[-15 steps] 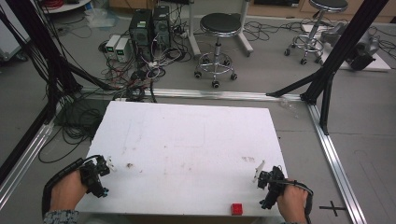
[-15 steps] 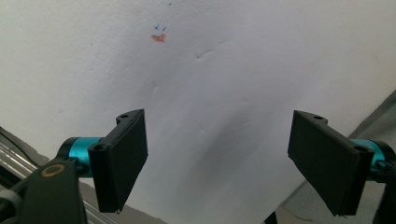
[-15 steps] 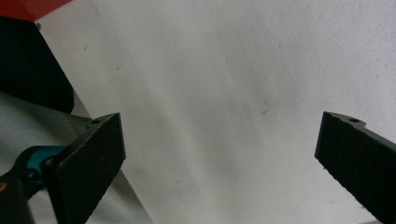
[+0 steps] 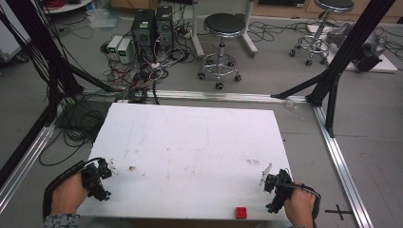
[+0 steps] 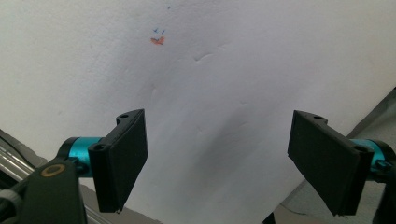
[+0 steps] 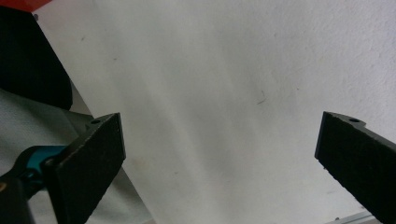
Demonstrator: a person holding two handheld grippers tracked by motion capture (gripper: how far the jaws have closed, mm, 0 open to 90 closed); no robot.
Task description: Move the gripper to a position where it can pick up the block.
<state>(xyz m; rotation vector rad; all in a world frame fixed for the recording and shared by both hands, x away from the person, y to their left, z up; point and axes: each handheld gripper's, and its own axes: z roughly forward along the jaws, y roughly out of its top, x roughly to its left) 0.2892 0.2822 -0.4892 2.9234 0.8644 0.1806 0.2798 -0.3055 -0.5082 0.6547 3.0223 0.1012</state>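
Red block (image 4: 241, 212) is sitting at bottom edge of white board (image 4: 190, 142), just left of right gripper (image 4: 278, 187), whose jaws are gaping wide w/ nothing held.

The red block (image 6: 18, 4) is cut off by the right gripper view's top edge.

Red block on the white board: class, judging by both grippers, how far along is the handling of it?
Nothing looks done yet. The red block lies untouched at the white board's near edge. In hand: nothing; the left gripper and right gripper both stand open over bare board, jaws wide apart in their own views. The right gripper is nearer the block. Left to do: reaching, gripping and moving it.
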